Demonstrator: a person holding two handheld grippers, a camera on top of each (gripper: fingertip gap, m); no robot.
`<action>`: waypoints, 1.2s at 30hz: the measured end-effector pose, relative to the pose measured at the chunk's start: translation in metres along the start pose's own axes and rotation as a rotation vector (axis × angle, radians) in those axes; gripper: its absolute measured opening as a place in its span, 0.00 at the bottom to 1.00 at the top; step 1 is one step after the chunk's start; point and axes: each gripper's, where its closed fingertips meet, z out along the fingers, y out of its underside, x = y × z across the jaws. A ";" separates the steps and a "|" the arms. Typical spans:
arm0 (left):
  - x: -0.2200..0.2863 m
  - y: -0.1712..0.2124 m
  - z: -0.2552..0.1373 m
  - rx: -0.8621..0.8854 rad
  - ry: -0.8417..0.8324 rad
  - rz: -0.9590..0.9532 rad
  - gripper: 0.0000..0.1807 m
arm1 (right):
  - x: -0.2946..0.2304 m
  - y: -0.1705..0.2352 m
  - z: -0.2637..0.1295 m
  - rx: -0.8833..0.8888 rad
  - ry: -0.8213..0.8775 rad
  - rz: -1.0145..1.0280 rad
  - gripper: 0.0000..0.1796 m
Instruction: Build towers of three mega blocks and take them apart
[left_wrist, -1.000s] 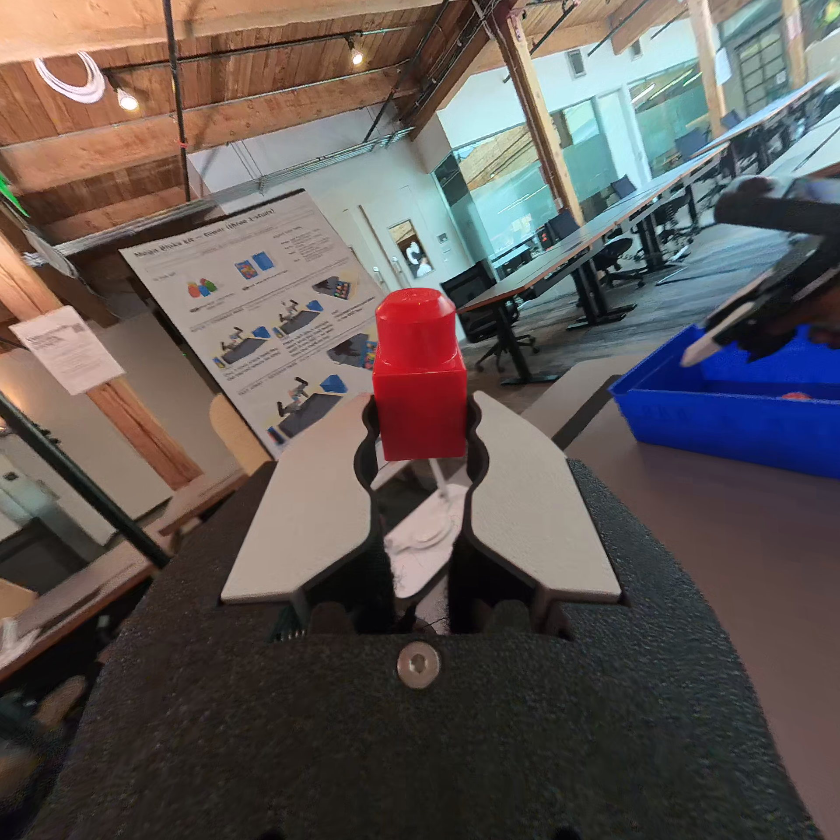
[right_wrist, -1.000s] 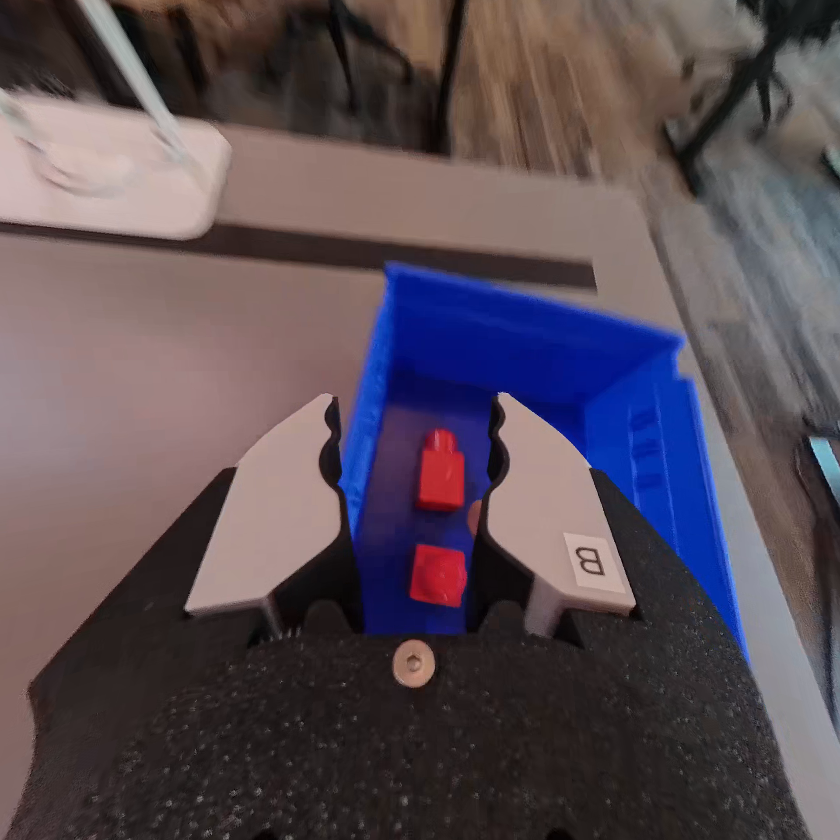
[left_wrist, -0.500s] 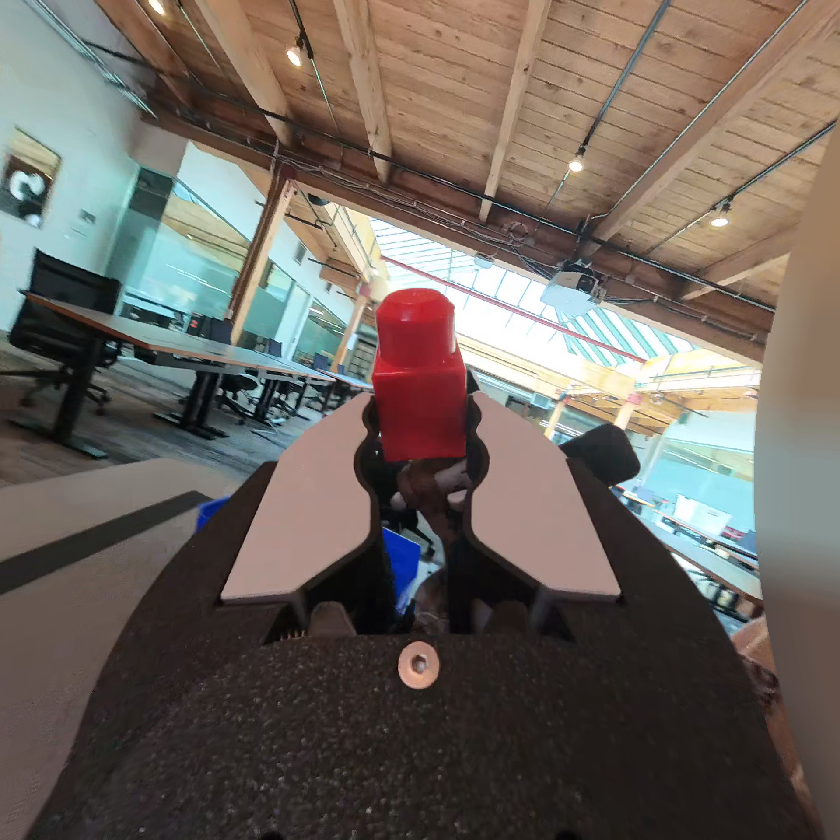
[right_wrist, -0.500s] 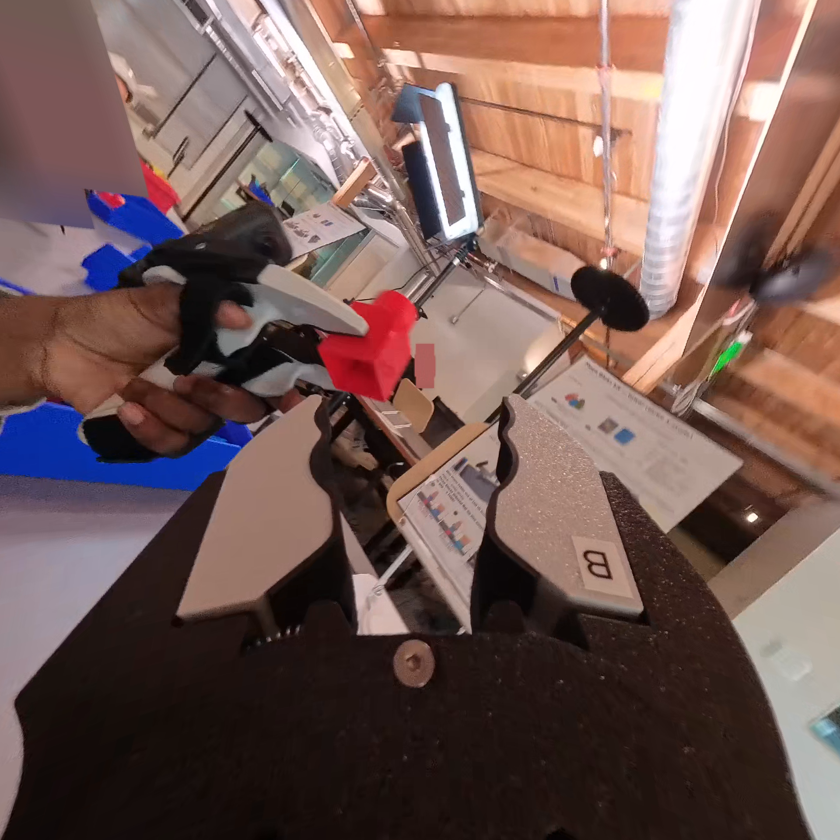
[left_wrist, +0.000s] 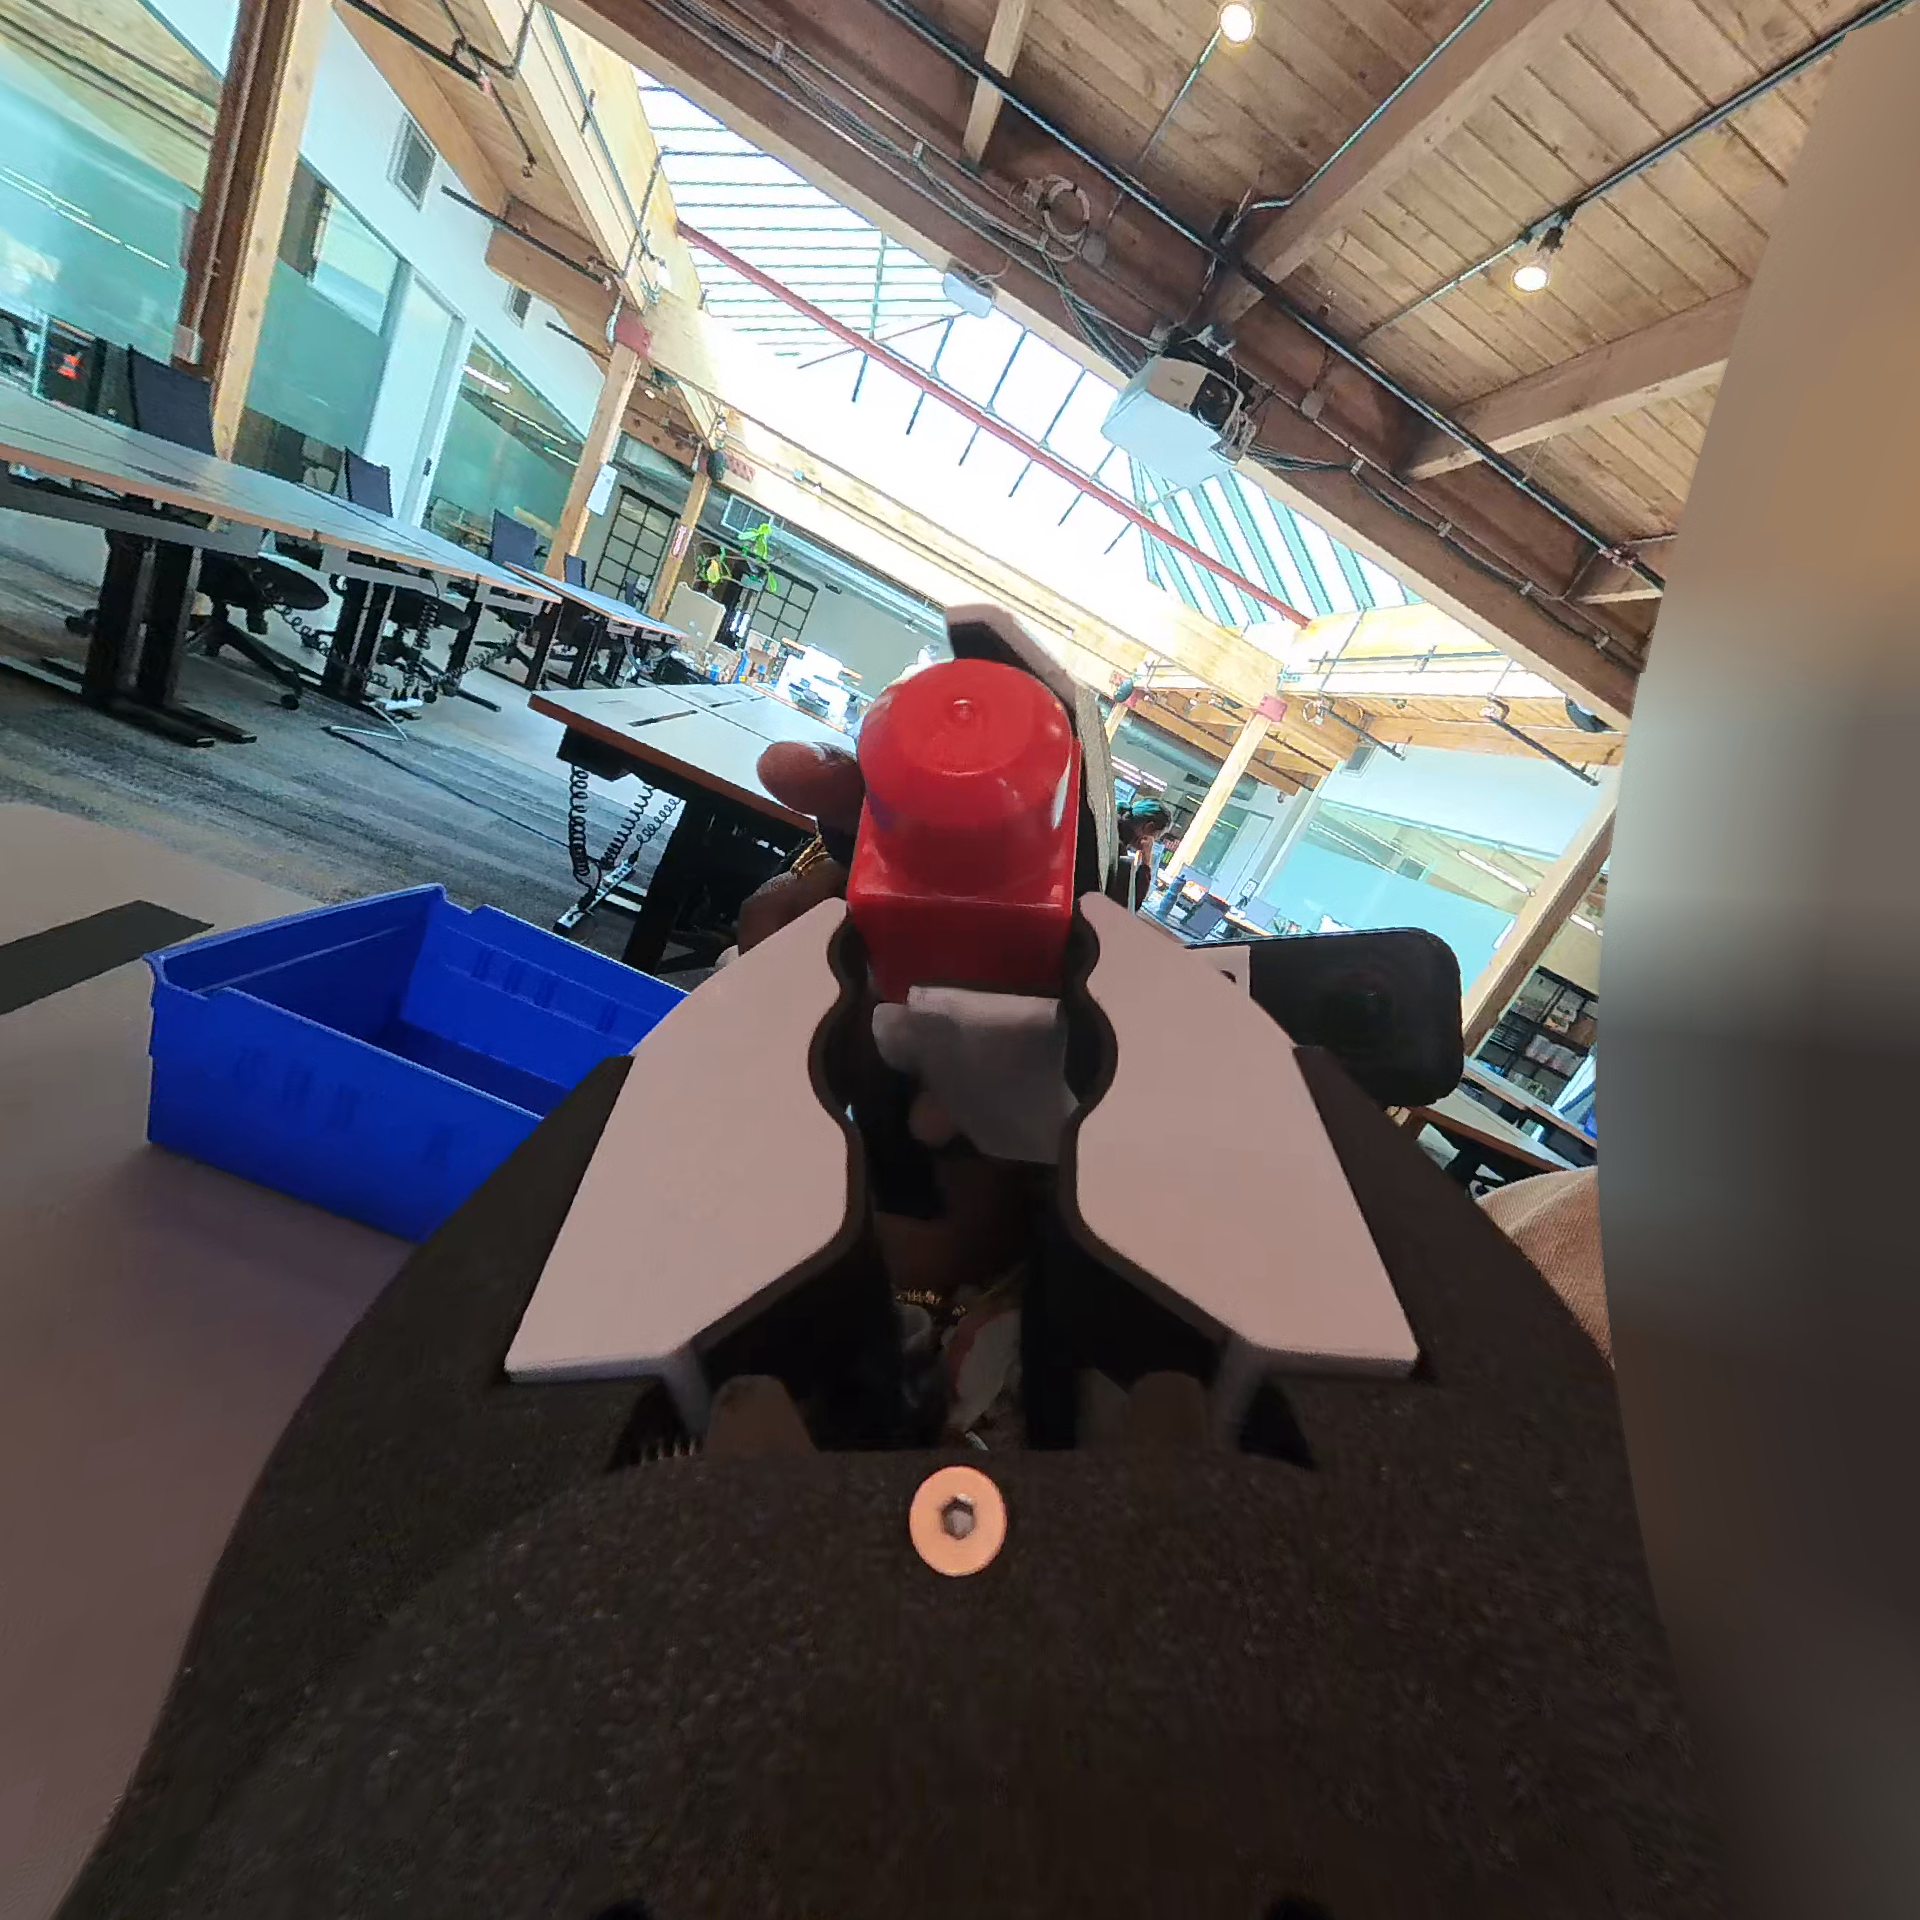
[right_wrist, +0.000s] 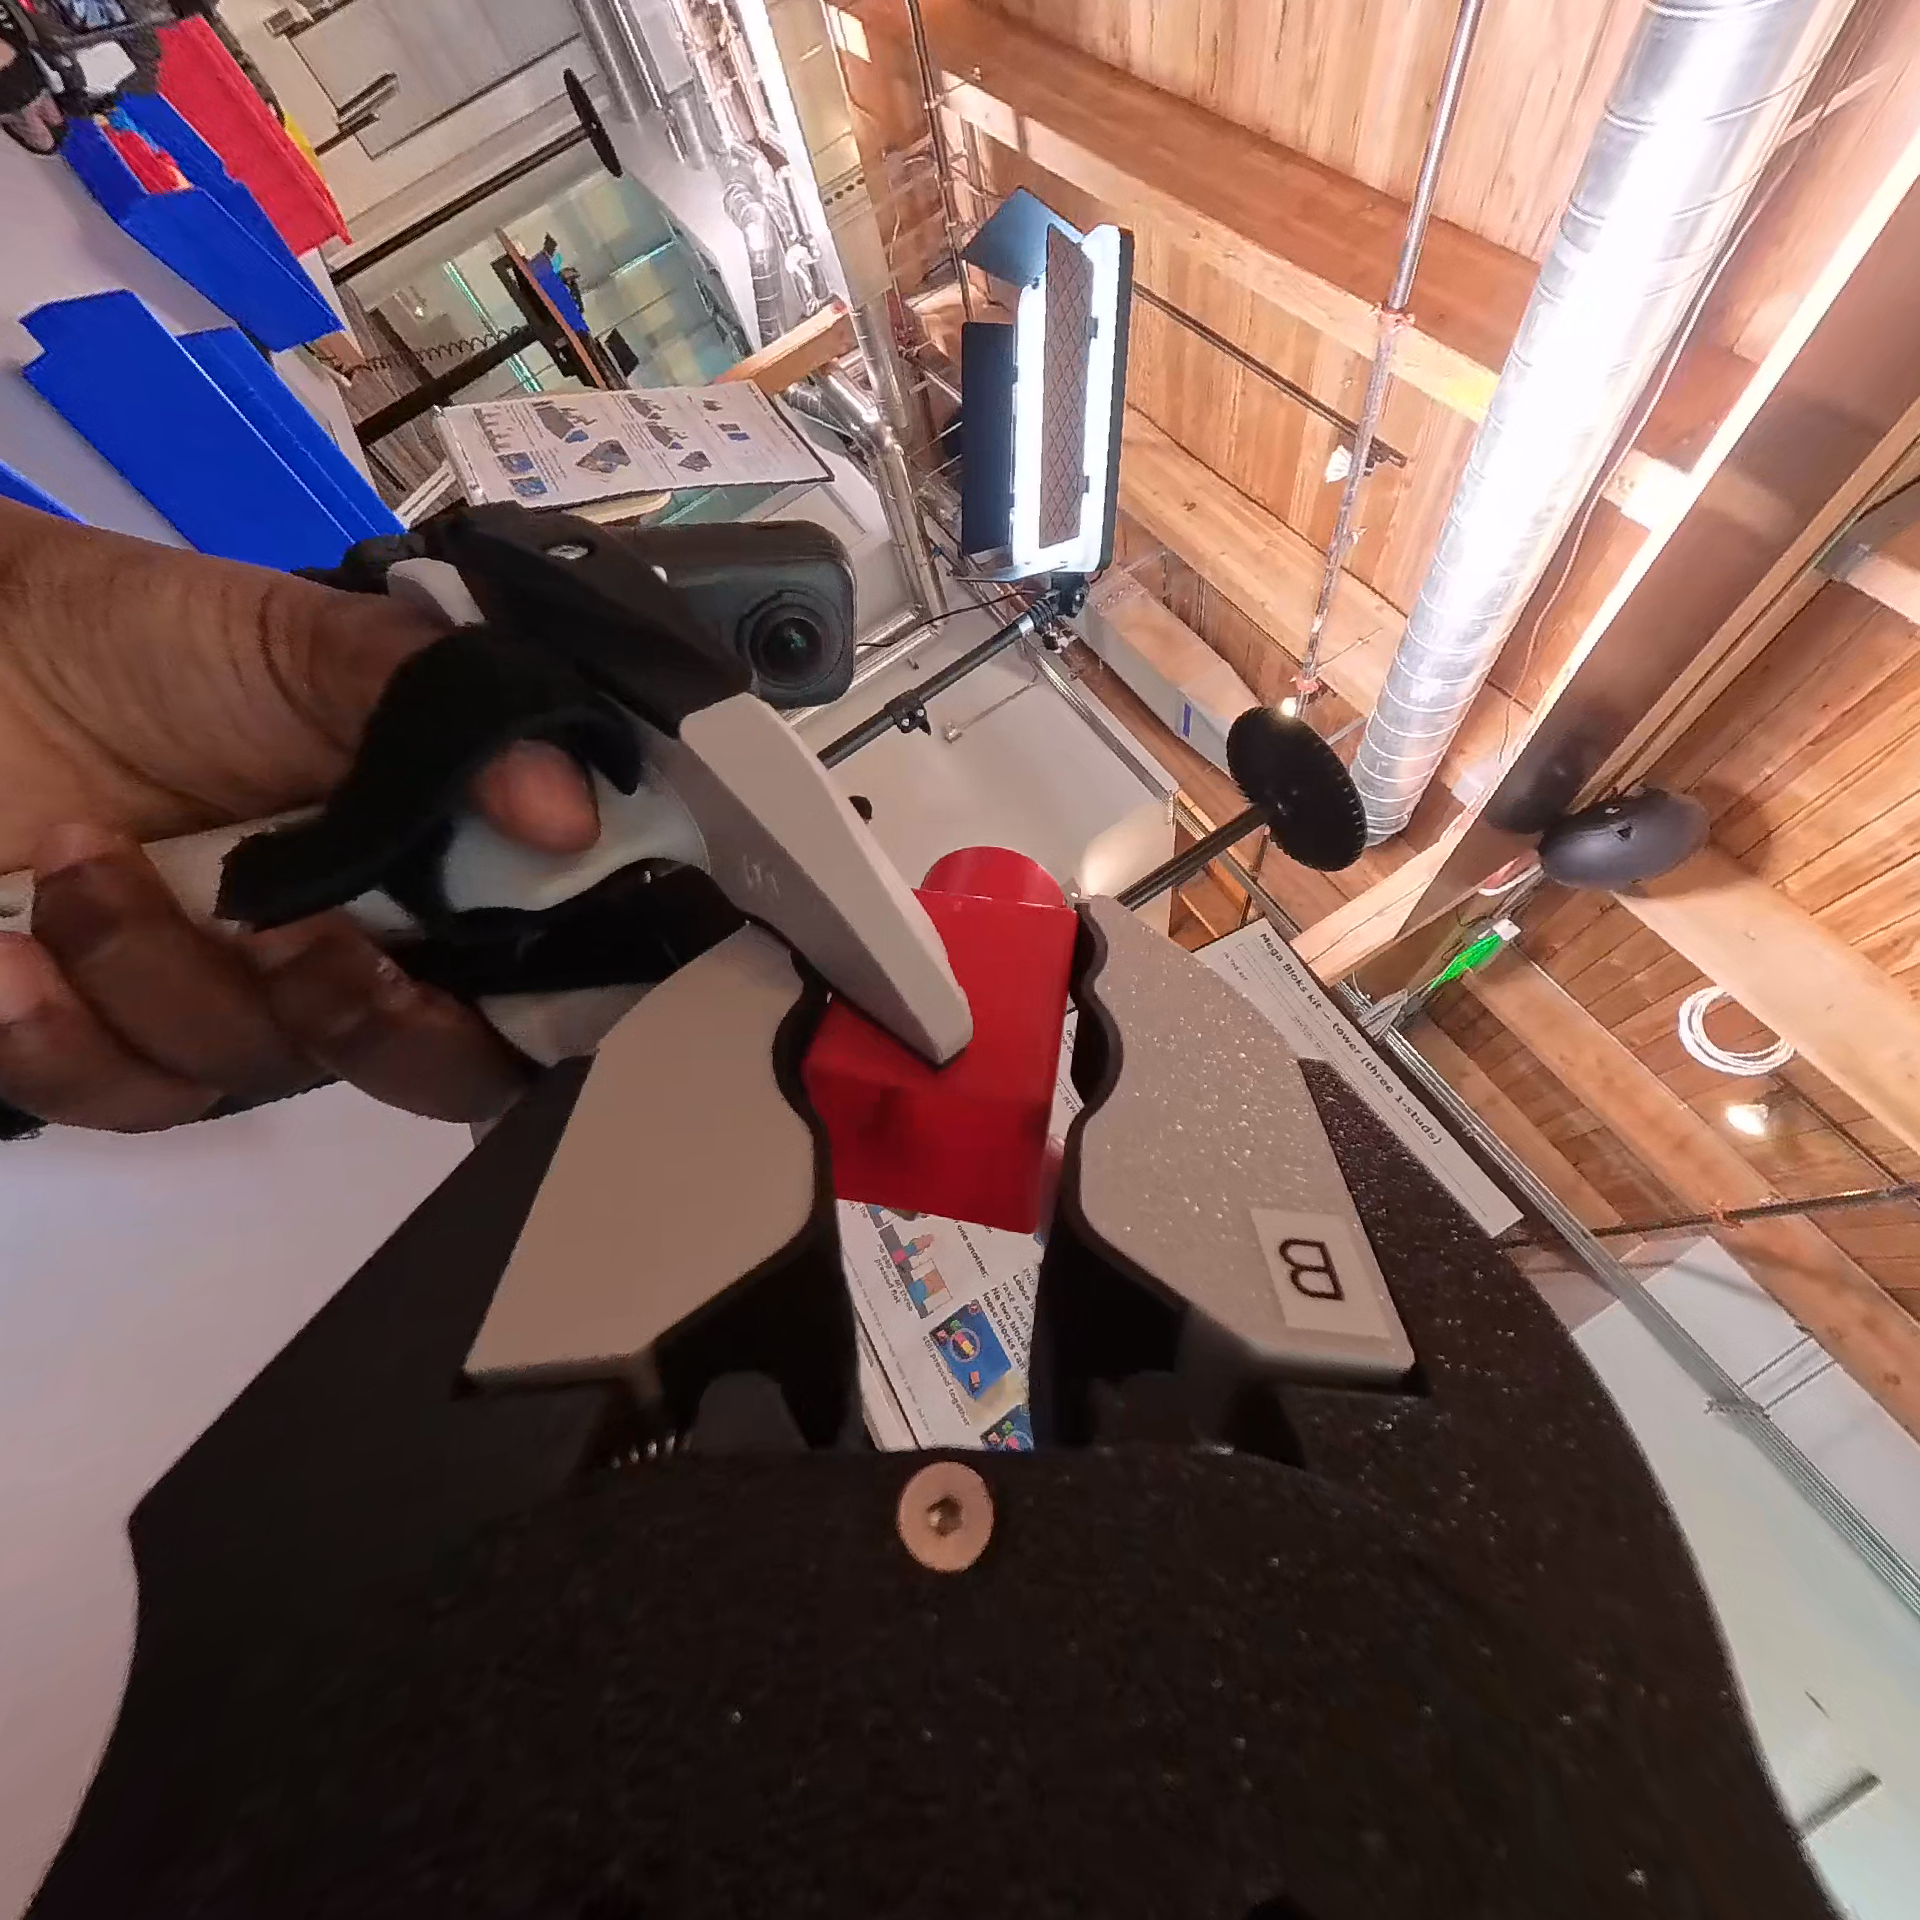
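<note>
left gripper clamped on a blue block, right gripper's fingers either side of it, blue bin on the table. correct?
Not quite: the block is red, not blue, as the left wrist view shows. The rest holds: the left gripper is clamped on it, the right gripper has a finger on either side, and the blue bin sits on the table.

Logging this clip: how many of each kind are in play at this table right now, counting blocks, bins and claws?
red block: 1
blue bin: 1
claws: 2, the left claw and the right claw
Total: 4
</note>
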 end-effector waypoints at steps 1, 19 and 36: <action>0.000 0.000 0.000 0.000 0.002 -0.002 0.20 | 0.000 0.000 0.000 0.001 0.002 -0.003 0.25; -0.012 -0.033 -0.037 0.087 -0.156 0.142 0.21 | 0.025 0.016 -0.015 -0.024 0.090 0.065 0.23; -0.040 -0.086 -0.153 0.139 -0.741 0.510 0.19 | 0.025 0.310 -0.288 -1.524 0.434 0.739 0.23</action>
